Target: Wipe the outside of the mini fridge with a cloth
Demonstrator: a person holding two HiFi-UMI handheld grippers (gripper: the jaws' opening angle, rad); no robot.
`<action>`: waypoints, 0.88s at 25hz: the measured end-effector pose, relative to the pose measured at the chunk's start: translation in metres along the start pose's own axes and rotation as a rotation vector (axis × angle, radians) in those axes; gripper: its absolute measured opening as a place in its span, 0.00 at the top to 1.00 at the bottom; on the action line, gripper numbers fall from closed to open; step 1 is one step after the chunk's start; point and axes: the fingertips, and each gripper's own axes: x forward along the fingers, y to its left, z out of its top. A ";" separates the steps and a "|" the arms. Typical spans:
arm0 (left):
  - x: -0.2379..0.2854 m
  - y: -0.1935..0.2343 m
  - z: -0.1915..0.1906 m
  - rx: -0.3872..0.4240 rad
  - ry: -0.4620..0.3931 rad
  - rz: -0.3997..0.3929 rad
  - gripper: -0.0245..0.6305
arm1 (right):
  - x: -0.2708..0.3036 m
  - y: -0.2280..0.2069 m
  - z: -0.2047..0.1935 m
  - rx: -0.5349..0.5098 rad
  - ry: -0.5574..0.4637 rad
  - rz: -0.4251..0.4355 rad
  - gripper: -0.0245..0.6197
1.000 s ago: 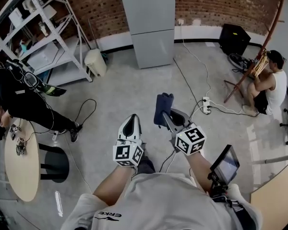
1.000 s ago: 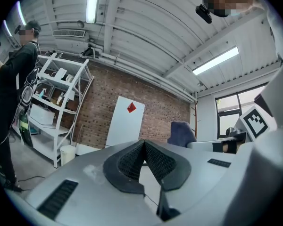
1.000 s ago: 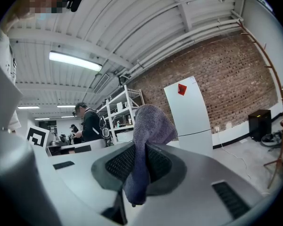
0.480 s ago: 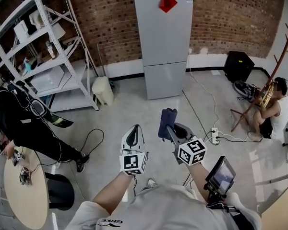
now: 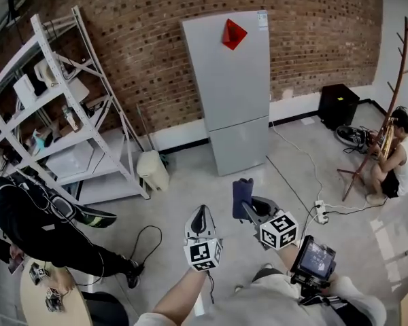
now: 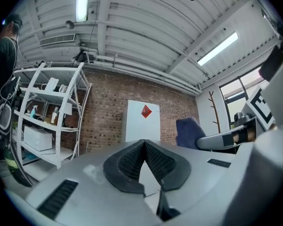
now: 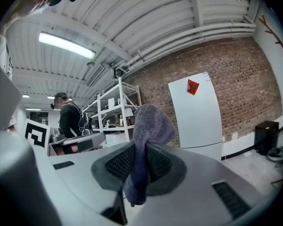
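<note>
A tall pale grey fridge [image 5: 232, 90] with a red diamond sticker stands against the brick wall, well ahead of both grippers. It also shows in the left gripper view as the fridge [image 6: 142, 121] and in the right gripper view as the fridge [image 7: 199, 114]. My right gripper [image 5: 248, 206] is shut on a dark blue cloth [image 5: 242, 195], which sticks up between the pads [image 7: 148, 131]. My left gripper [image 5: 200, 217] is shut with nothing in it, its pads meeting at the tip [image 6: 144, 145].
A white metal shelf rack [image 5: 61, 114] stands left of the fridge, with a cream bin [image 5: 153, 170] beside it. A person in black [image 5: 34, 223] bends at the left. A coat stand [image 5: 387, 107], a black box [image 5: 338, 105], cables and a seated person [image 5: 394, 155] are at the right.
The view has lifted and the whole fridge has come into sight, from only its lower part before. Both grippers stay held out in front, the right still shut on the cloth.
</note>
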 end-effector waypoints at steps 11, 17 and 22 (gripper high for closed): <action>0.139 0.018 0.007 -0.053 -0.056 -0.019 0.96 | 0.100 -0.102 0.040 -0.013 -0.057 0.005 0.87; 0.233 0.013 0.018 -0.083 -0.081 -0.015 0.96 | 0.155 -0.169 0.077 -0.060 -0.056 0.038 0.87; 0.299 0.010 0.019 -0.073 -0.098 -0.014 0.96 | 0.194 -0.221 0.094 -0.093 -0.064 0.058 0.87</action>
